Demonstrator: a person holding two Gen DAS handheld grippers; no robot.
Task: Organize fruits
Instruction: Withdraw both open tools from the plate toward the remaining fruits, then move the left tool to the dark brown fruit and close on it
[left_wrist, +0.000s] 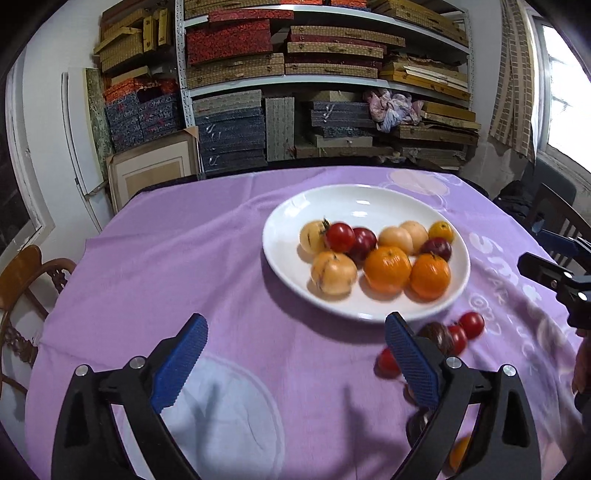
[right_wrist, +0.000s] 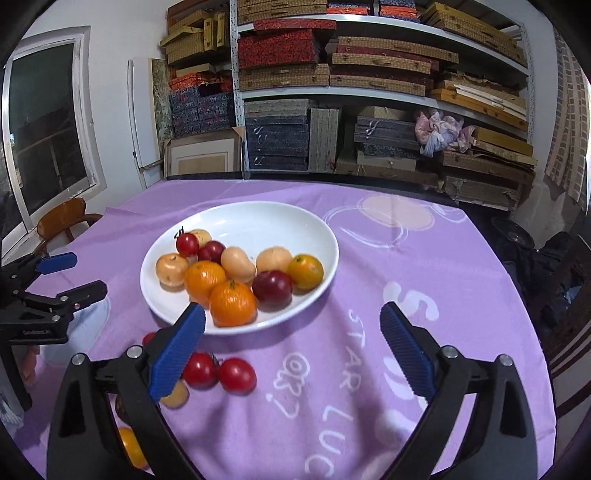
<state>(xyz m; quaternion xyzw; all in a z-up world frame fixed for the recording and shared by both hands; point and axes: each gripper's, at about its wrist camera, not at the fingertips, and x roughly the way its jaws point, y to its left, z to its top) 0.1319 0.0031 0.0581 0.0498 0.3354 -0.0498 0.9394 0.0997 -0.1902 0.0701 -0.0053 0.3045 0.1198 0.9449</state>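
Left tool: I see my left tool (left_wrist: 295, 354) spread wide with nothing between its blue pads, hanging over bare purple cloth near the plate's near rim.
Right tool: my right tool (right_wrist: 291, 343) is likewise spread wide and empty; its left pad overlaps the plate's near edge in my right wrist view.
Plate: a white plate (left_wrist: 295, 206) sits on the worktop (left_wrist: 184, 258), which is covered in a purple printed cloth.
Fruit on plate: I count two oranges (left_wrist: 387, 268), a small orange-yellow citrus (left_wrist: 440, 231), pale yellow fruits (left_wrist: 333, 273), a cherry tomato (left_wrist: 340, 237) and two dark red plums (left_wrist: 437, 248), all packed toward the plate's near half.
Loose fruit: on the cloth just outside the near rim lie cherry tomatoes (right_wrist: 237, 374), a pale yellow fruit (right_wrist: 176, 396) partly behind my right tool's pad, a dark brownish fruit (left_wrist: 436, 334) and one orange piece (right_wrist: 130, 446) near the bottom edge.
Background: metal shelves (right_wrist: 369, 92) stacked with flat boxes; a wooden chair (right_wrist: 66, 218) at the left.
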